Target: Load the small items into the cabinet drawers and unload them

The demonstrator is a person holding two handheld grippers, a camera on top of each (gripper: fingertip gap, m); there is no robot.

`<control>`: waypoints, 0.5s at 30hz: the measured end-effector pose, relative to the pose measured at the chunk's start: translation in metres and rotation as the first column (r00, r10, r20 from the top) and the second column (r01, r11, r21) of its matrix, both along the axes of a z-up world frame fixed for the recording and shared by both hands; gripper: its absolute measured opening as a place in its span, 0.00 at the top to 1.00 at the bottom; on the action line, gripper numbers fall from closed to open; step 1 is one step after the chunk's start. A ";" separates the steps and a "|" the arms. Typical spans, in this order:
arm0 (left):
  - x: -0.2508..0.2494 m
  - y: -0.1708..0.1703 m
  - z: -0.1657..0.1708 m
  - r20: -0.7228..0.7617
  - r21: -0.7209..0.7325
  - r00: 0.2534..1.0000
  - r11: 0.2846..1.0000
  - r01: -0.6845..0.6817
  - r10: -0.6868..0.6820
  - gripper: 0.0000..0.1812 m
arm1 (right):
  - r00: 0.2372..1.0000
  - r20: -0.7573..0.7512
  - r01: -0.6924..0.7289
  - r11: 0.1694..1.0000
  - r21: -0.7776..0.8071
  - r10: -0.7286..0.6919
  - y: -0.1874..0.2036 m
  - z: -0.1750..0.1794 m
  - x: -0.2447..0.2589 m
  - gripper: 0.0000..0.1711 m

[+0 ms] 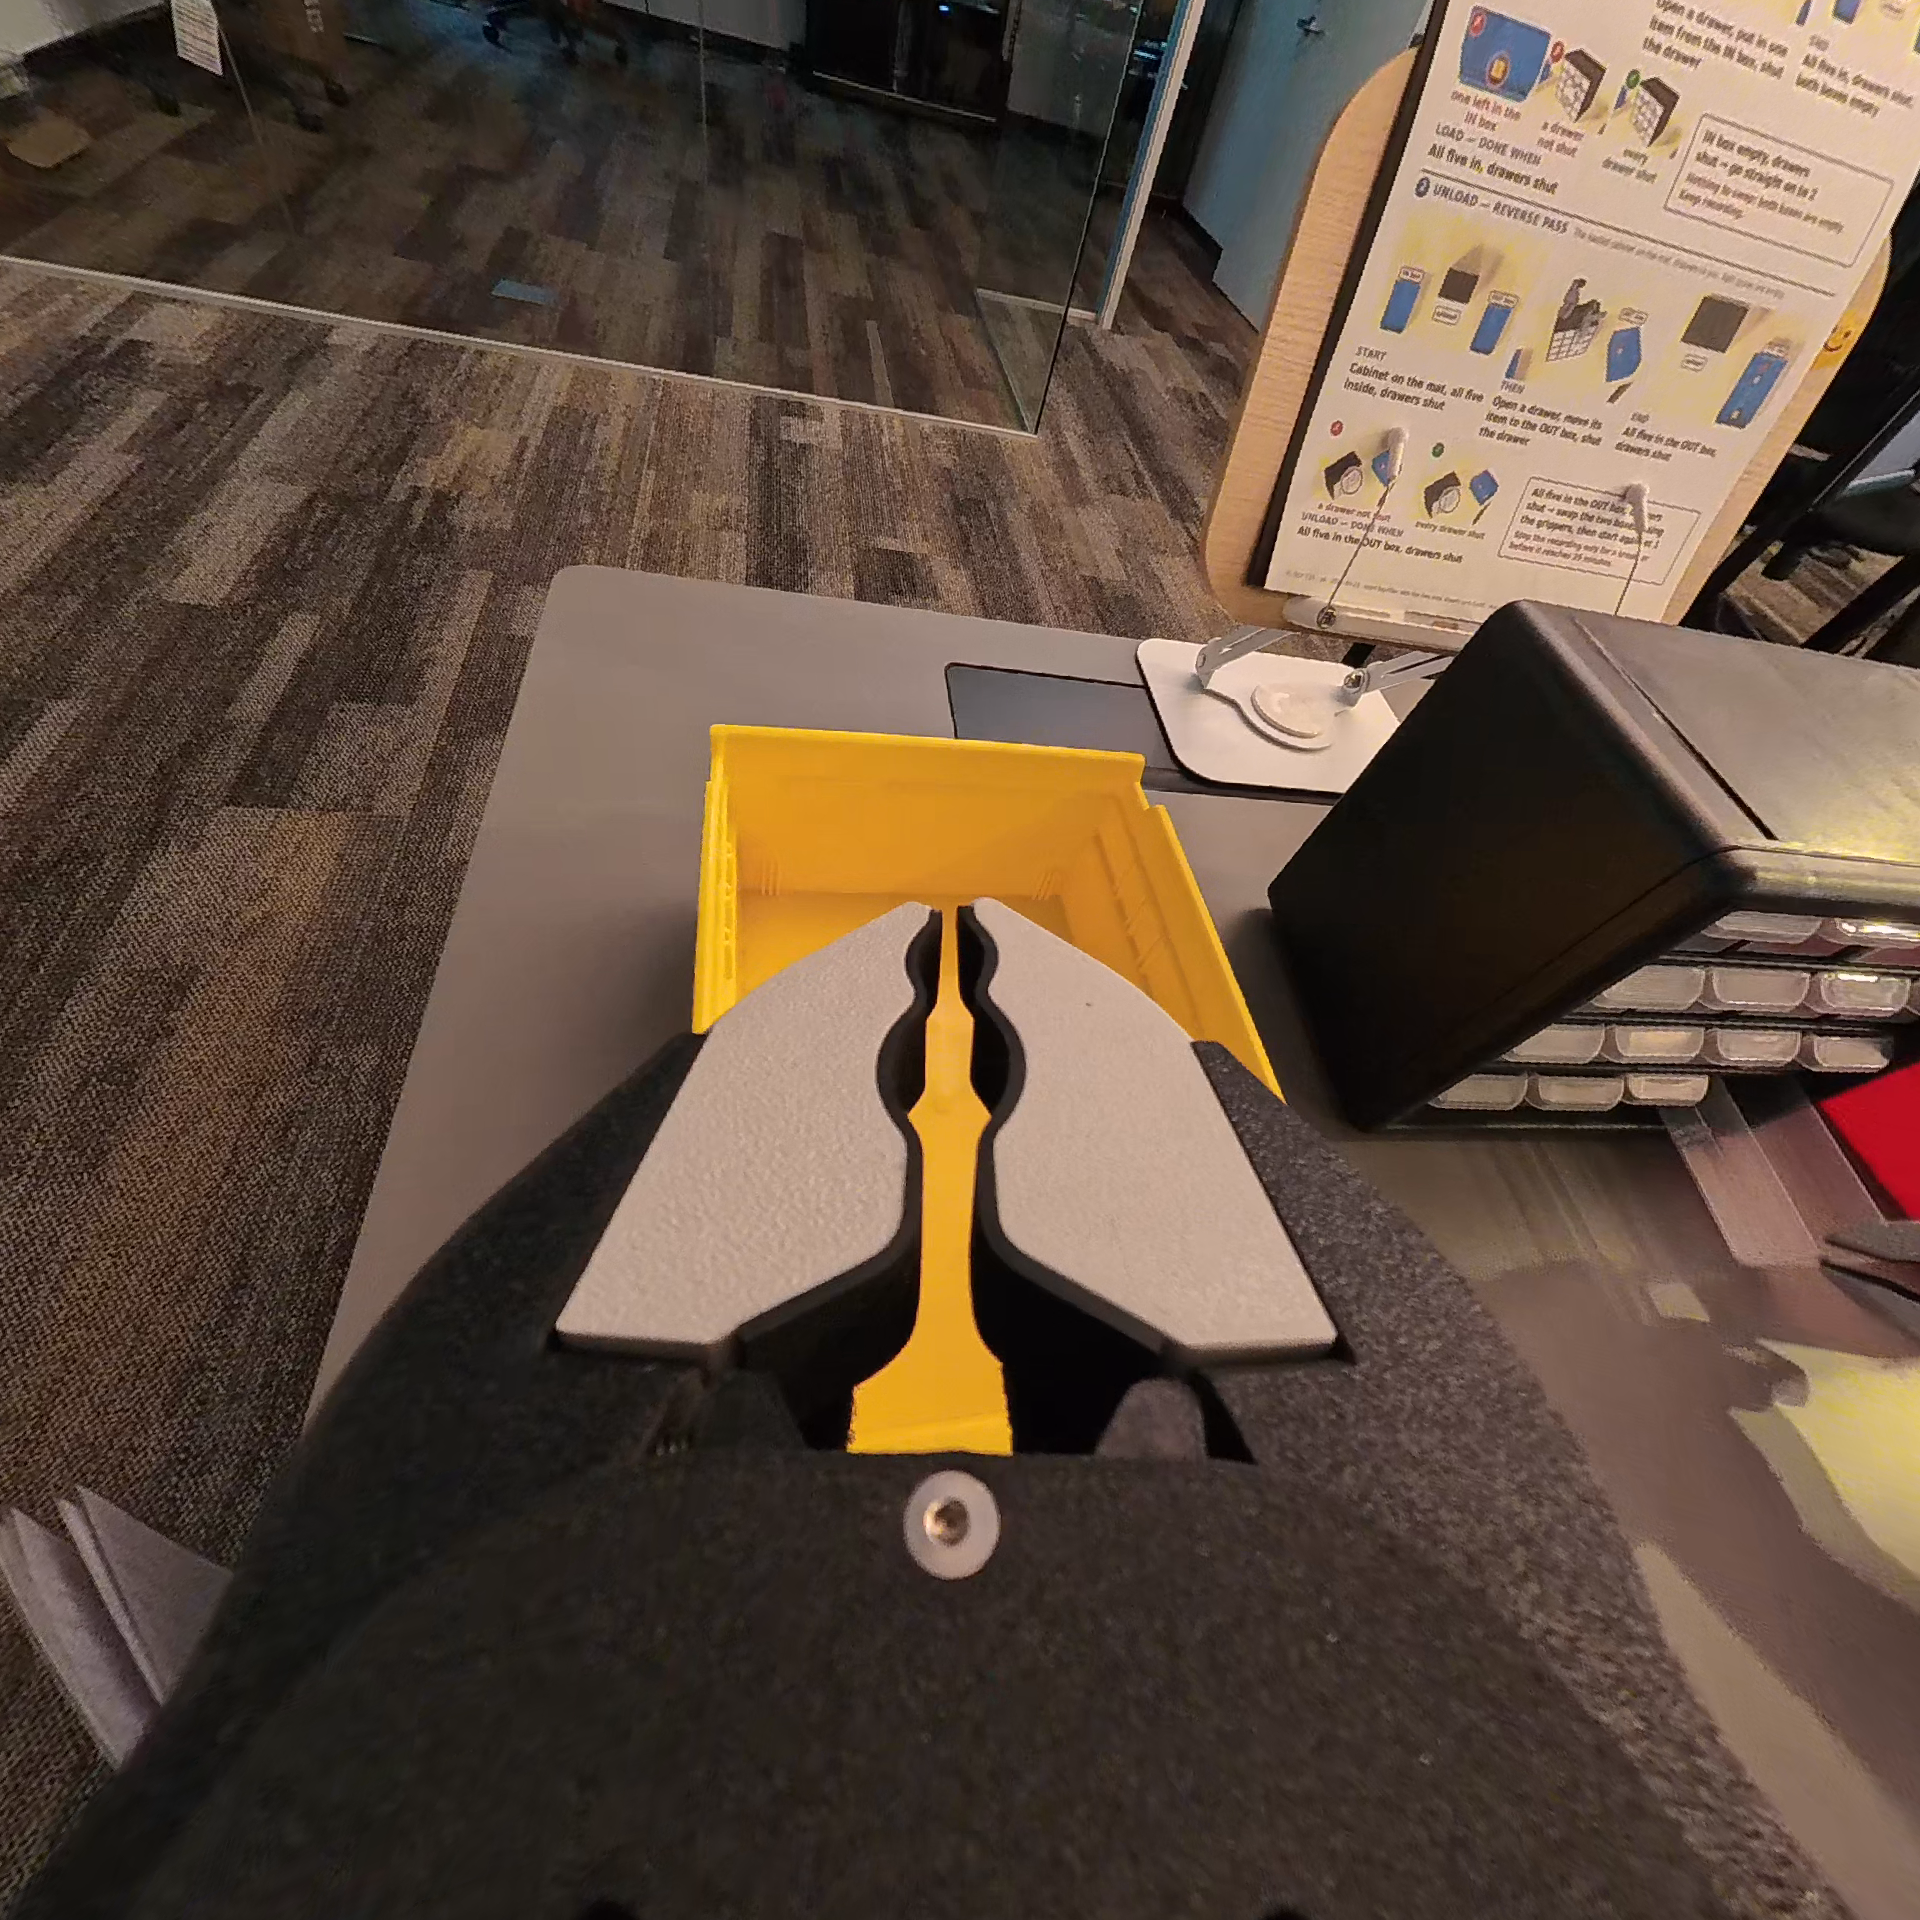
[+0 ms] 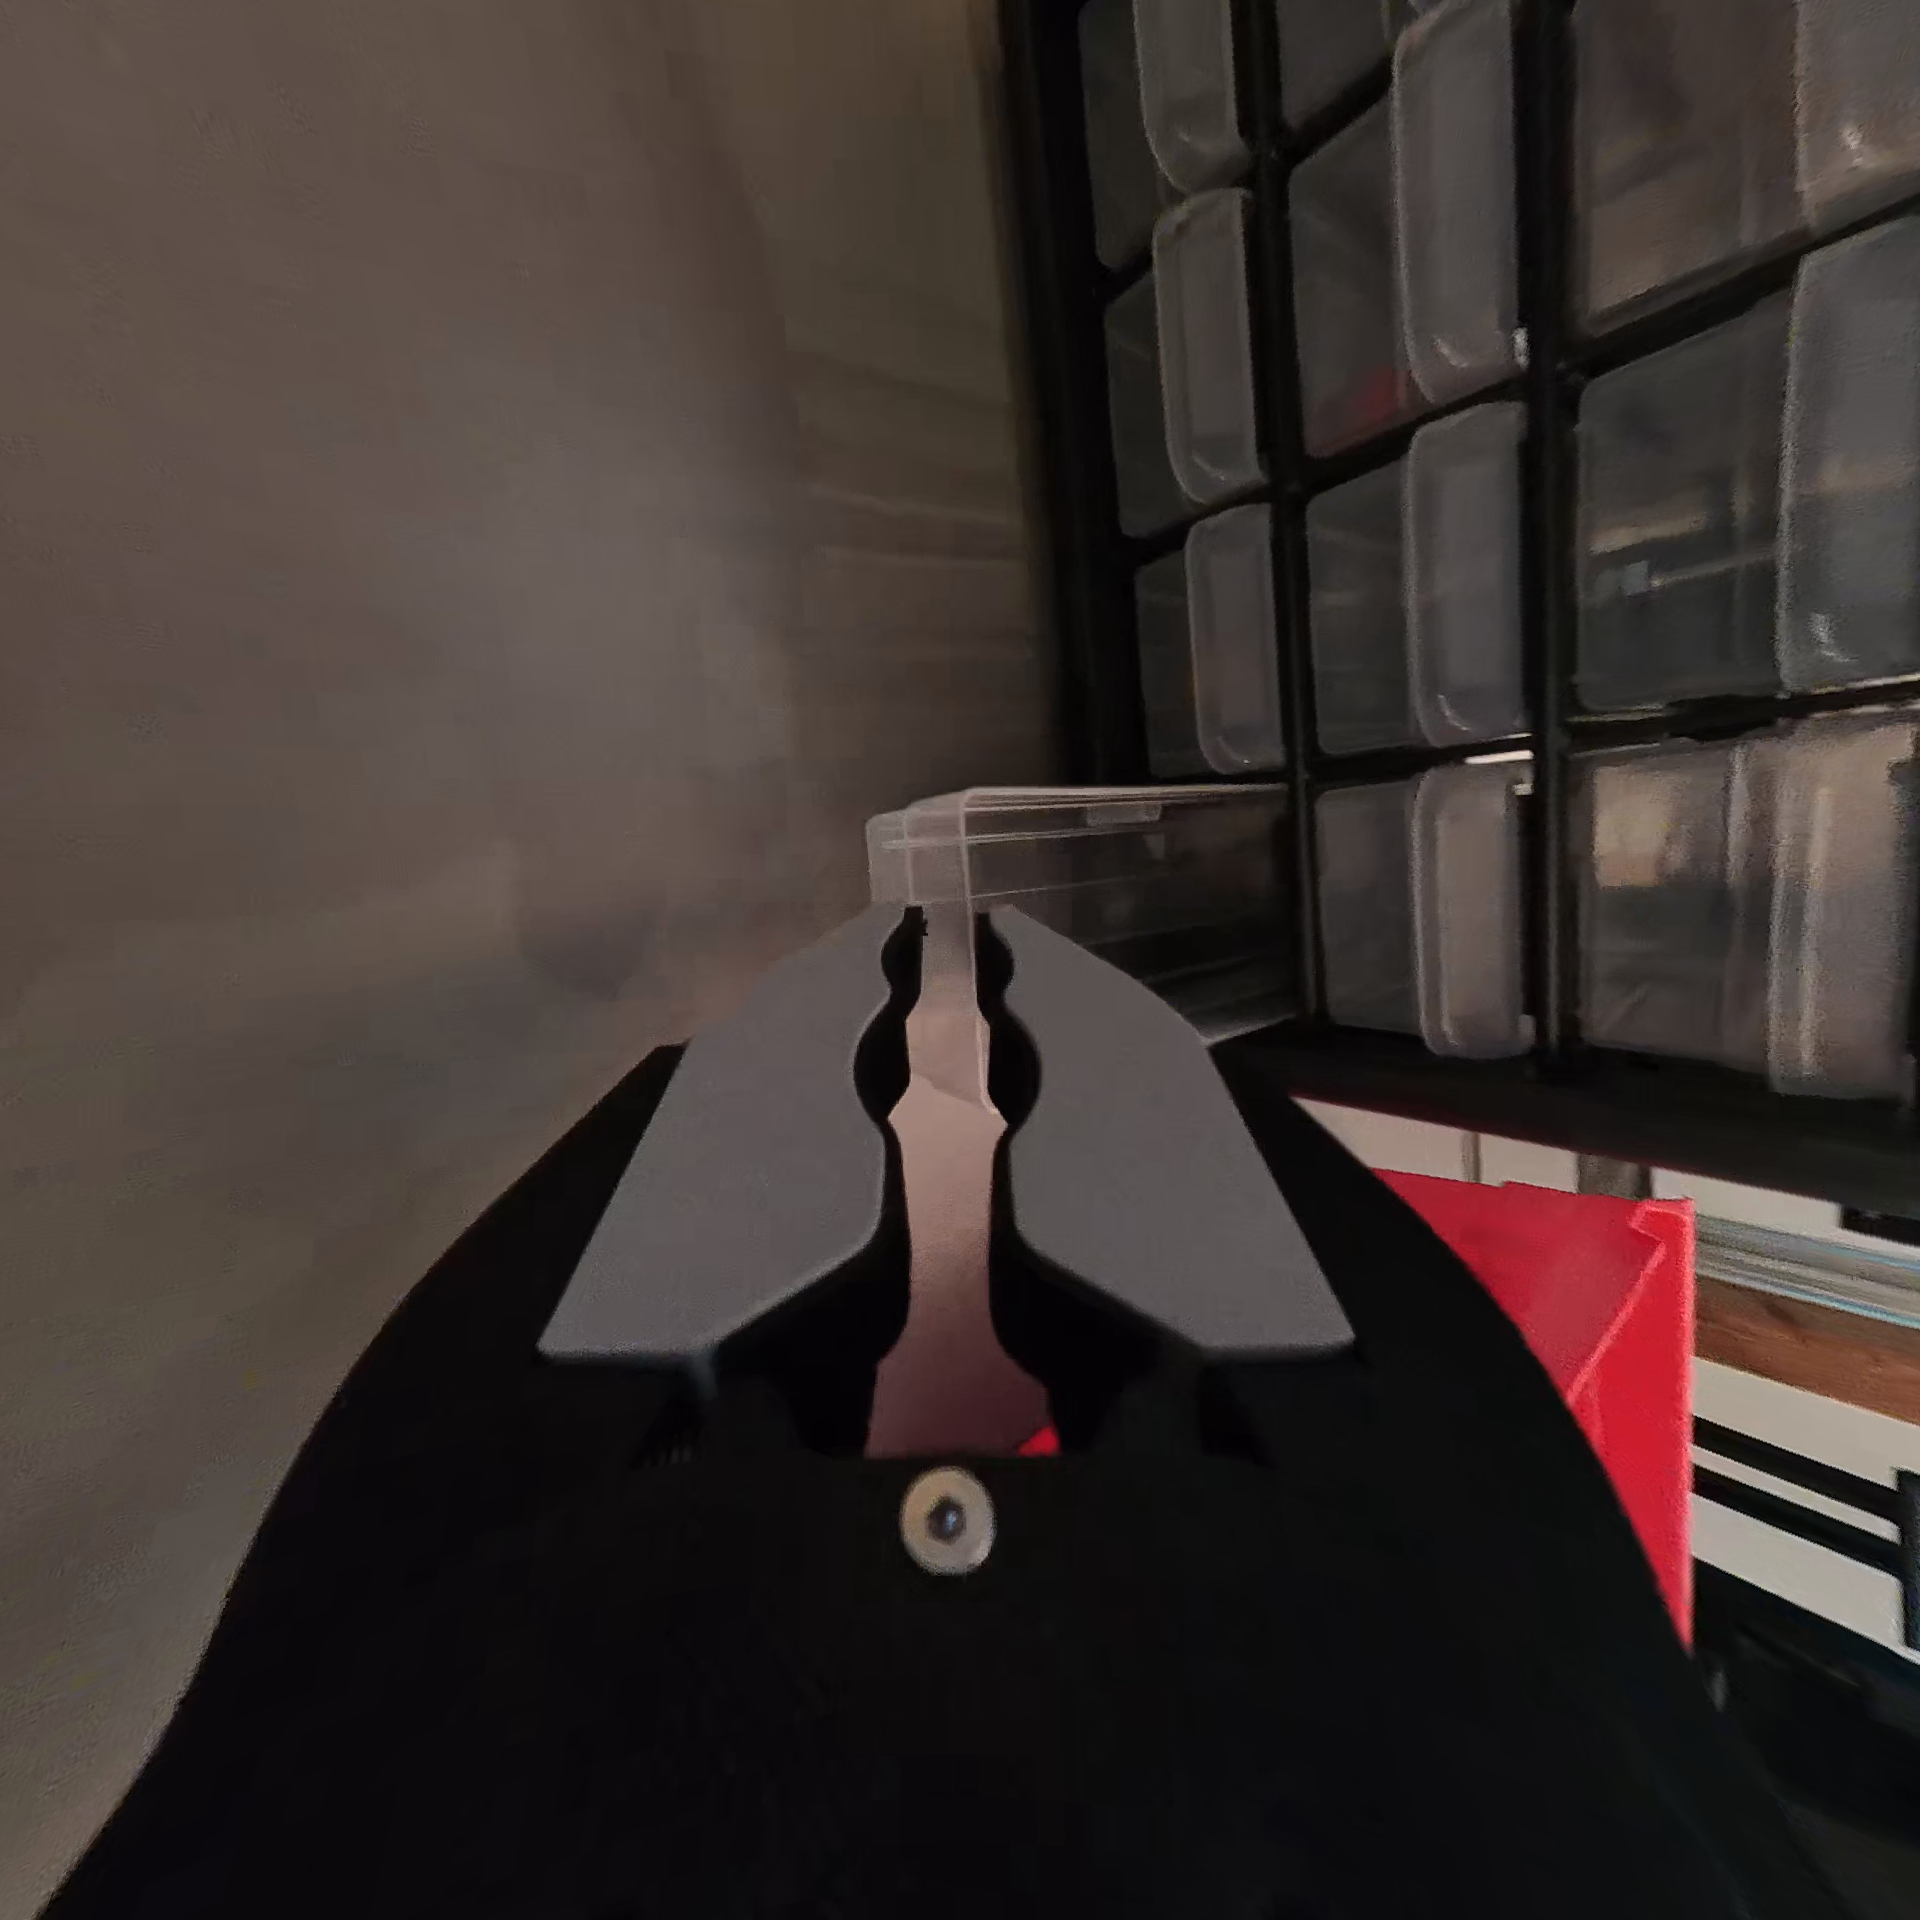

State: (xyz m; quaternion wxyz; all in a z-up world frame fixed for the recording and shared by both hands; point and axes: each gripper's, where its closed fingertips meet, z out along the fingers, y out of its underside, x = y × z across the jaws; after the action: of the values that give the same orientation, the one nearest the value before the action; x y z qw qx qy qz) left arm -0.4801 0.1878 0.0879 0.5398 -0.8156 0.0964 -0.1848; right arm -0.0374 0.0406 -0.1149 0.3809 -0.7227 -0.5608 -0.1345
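Note:
The black cabinet (image 1: 1507, 862) with small clear drawers stands on the grey table, right of a yellow bin (image 1: 914, 831). My left gripper (image 1: 948, 916) hovers over the yellow bin's near part, jaws nearly together, nothing seen between them. What shows of the bin's inside looks empty. In the right wrist view the camera is rolled; the cabinet (image 2: 1538, 520) fills the upper right. One clear drawer (image 2: 1091, 862) sticks out of it. My right gripper (image 2: 951, 925) is shut on that drawer's front tab. I cannot see into the drawer.
A red bin (image 2: 1538, 1330) sits right beside the cabinet; its corner shows in the left wrist view (image 1: 1870, 1132). An instruction board (image 1: 1558, 312) on a white stand (image 1: 1268, 717) stands at the table's far edge. Carpeted floor lies left of the table (image 1: 644, 675). Some 50 cm of space lies between my two pairs of fingers. About 11 cm separates my right fingertips from the cabinet (image 2: 1538, 520).

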 end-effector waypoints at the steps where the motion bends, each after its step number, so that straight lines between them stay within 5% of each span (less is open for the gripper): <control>1: 0.001 0.000 0.000 -0.002 0.001 1.000 1.000 0.002 -0.002 0.99 | 1.000 -0.007 -0.009 1.000 -0.017 0.009 -0.004 0.000 -0.002 0.94; 15: 0.003 -0.001 0.002 -0.011 0.006 1.000 1.000 0.007 -0.006 0.99 | 0.997 0.040 -0.052 0.974 -0.222 0.063 -0.015 -0.009 0.001 0.95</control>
State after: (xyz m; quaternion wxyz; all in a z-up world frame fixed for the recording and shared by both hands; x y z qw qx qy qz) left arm -0.4766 0.1870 0.0896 0.5411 -0.8147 0.1026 -0.1816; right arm -0.0368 0.0253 -0.1244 0.2886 -0.7407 -0.6018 -0.0772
